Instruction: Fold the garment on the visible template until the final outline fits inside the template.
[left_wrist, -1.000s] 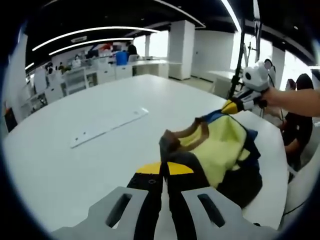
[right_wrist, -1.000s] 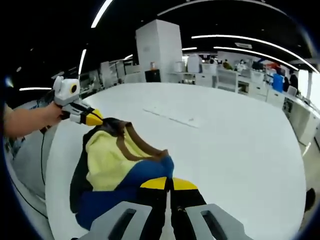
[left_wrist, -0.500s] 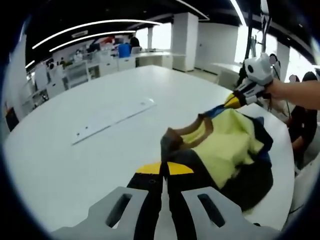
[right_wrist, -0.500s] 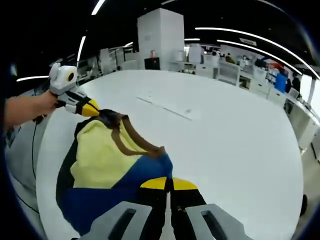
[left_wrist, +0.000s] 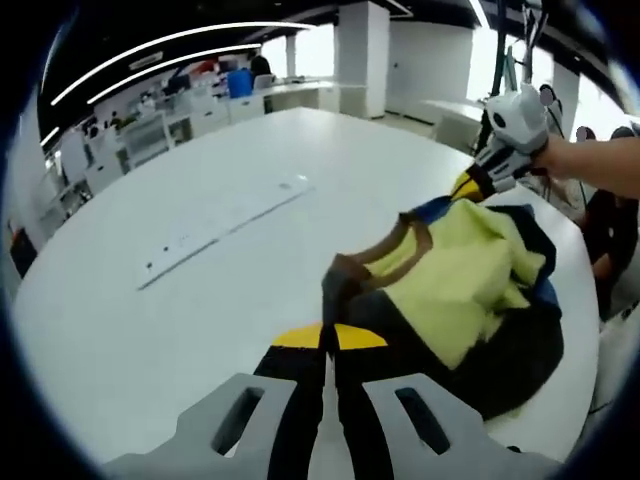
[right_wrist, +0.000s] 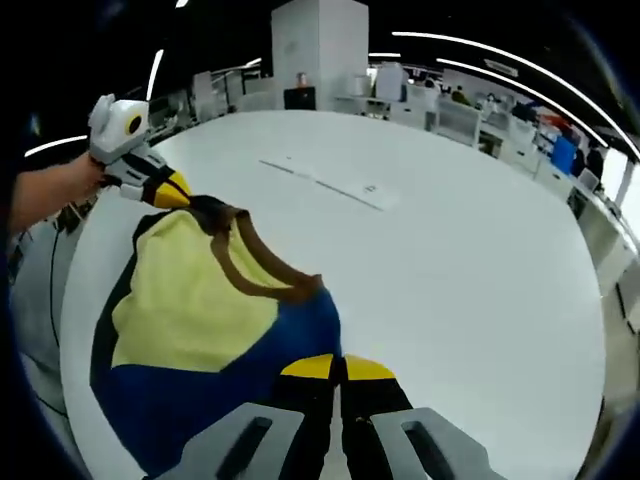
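Garment, a yellow, blue and black top with a brown collar band, hangs spread between our two grippers near the rim of the white table. We have the left gripper clamped on its dark edge beside the collar, and the right gripper clamped on the blue part. The template, a pale strip, lies flat on the table, well apart from the cloth. We judge folding barely begun: the garment must first be laid at the template, and every fold remains.
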